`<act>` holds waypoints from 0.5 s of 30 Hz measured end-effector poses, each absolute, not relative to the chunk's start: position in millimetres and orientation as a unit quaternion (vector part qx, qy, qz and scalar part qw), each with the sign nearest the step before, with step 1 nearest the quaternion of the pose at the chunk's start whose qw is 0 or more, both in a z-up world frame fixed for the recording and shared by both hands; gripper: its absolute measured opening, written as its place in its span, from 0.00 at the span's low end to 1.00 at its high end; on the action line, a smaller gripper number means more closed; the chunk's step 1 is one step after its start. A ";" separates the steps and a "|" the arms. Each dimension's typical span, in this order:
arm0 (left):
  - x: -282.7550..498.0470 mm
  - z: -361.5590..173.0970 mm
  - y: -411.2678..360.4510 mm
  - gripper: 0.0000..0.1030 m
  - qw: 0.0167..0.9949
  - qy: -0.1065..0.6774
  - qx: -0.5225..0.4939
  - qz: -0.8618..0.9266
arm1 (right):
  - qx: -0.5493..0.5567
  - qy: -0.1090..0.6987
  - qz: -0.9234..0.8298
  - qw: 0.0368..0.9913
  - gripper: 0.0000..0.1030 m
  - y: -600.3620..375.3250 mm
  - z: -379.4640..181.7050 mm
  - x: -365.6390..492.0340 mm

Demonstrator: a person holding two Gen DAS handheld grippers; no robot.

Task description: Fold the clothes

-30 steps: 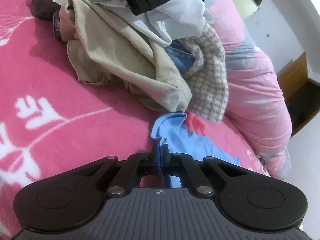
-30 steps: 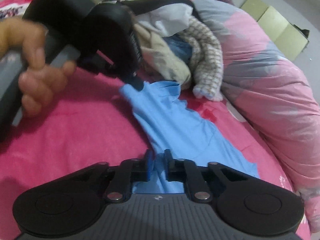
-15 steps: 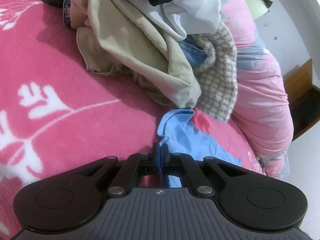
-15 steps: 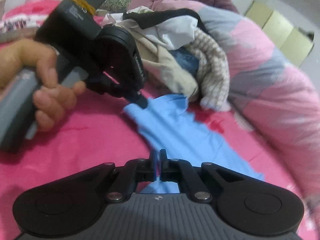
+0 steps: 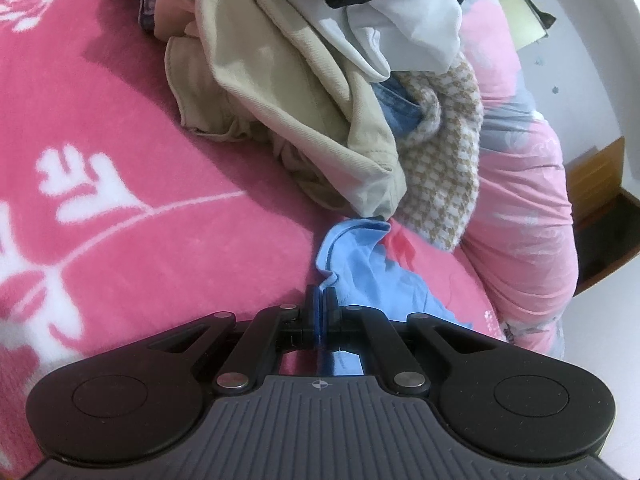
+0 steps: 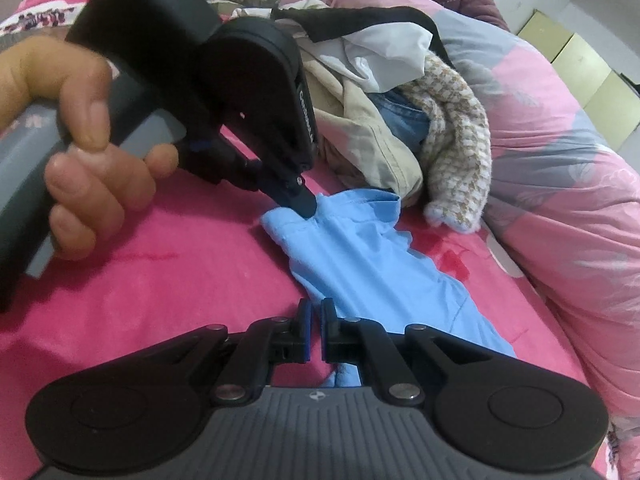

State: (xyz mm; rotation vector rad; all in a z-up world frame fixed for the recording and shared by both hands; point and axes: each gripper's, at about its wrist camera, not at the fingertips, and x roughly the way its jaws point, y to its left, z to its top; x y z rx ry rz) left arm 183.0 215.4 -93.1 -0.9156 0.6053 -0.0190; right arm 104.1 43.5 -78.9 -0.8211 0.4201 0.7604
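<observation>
Blue shirt mid-frame on pink blanket. L tongs pinch collar edge; R tongs slightly parted, maybe holding cloth, can't tell. Risk: collar snags clothes pile upper centre, drags it.

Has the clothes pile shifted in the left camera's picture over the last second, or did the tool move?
Yes, it looks shifted: the clothes pile fills more of the view, but the blanket pattern slid along too, so the left gripper moved nearer.
</observation>
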 end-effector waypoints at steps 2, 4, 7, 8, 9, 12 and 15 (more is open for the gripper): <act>182.9 -92.8 214.6 0.00 0.854 0.288 -0.433 -0.009 | -0.381 0.197 0.363 0.827 0.08 44.1 -76.9 103.7; 182.8 -92.6 213.5 0.00 0.855 0.288 -0.431 -0.009 | -0.380 0.190 0.367 0.827 0.22 47.2 -75.2 101.7; 182.6 -92.6 213.8 0.00 0.853 0.289 -0.434 -0.010 | -0.381 0.177 0.373 0.827 0.31 53.7 -74.2 98.9; 182.6 -92.7 214.3 0.00 0.852 0.289 -0.435 -0.009 | -0.381 0.175 0.376 0.826 0.31 55.9 -74.6 98.8; 182.6 -92.8 214.7 0.00 0.852 0.290 -0.437 -0.009 | -0.379 0.176 0.379 0.826 0.31 58.0 -75.4 100.1; 183.1 -93.1 214.2 0.00 0.851 0.291 -0.436 -0.008 | -0.361 0.186 0.386 0.828 0.30 60.4 -75.3 106.8; 183.7 -93.2 213.0 0.00 0.853 0.296 -0.429 -0.004 | -0.311 0.210 0.392 0.840 0.30 47.1 -65.9 119.1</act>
